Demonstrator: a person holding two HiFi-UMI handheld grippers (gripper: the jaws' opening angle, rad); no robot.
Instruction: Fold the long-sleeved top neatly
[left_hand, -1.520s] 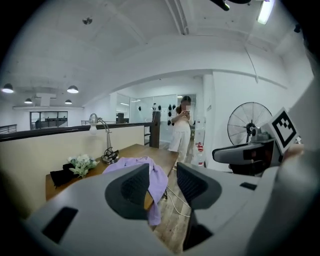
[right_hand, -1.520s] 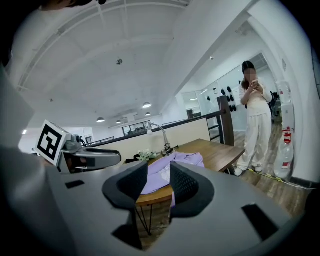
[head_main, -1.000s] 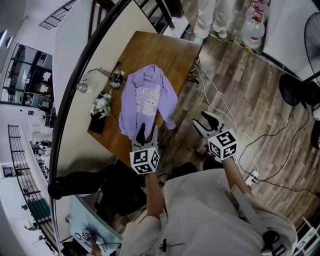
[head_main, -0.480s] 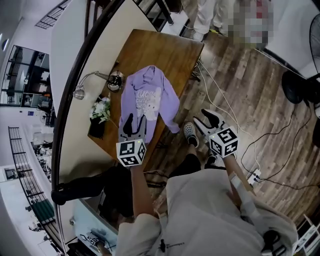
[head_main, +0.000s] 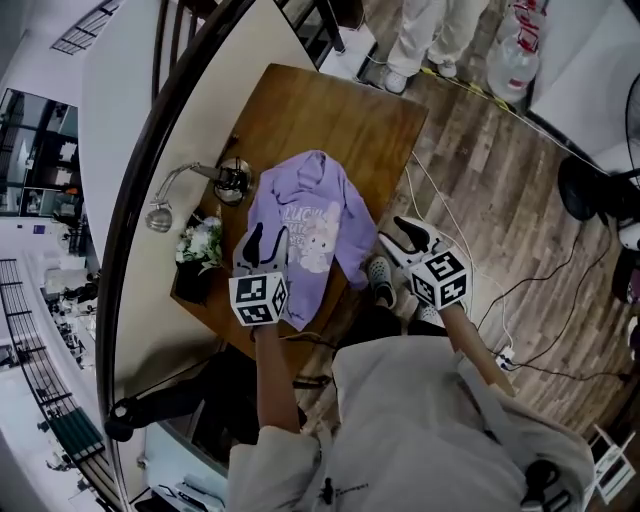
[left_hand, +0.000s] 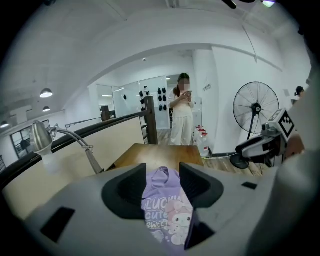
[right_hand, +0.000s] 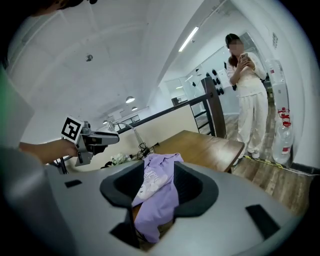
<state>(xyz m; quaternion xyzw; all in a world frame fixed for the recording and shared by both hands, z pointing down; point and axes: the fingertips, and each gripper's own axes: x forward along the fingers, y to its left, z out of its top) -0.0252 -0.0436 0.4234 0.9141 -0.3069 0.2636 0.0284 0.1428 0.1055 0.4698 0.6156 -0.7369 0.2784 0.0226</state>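
Note:
The lilac long-sleeved top (head_main: 305, 215) lies face up on the brown wooden table (head_main: 330, 110), print showing, with its right sleeve hanging over the table's near edge. My left gripper (head_main: 268, 240) hovers over the top's lower left part, jaws open and empty. The left gripper view shows the top (left_hand: 167, 210) beyond the gap between the jaws. My right gripper (head_main: 402, 240) is off the table's edge, beside the hanging sleeve, also open and empty. In the right gripper view, the top (right_hand: 157, 185) lies ahead of that gripper, and the left gripper (right_hand: 97, 137) shows at left.
A desk lamp (head_main: 165, 205) and a flower pot (head_main: 200, 240) stand at the table's left edge. Cables (head_main: 450, 215) run over the wood floor at right, near a fan (head_main: 590, 185). A person (head_main: 420, 40) and water bottles (head_main: 510, 50) stand beyond the table.
Both grippers have moved towards the table. The left one went from the table's near edge to over the top's lower part. The right one came closer to the hanging sleeve.

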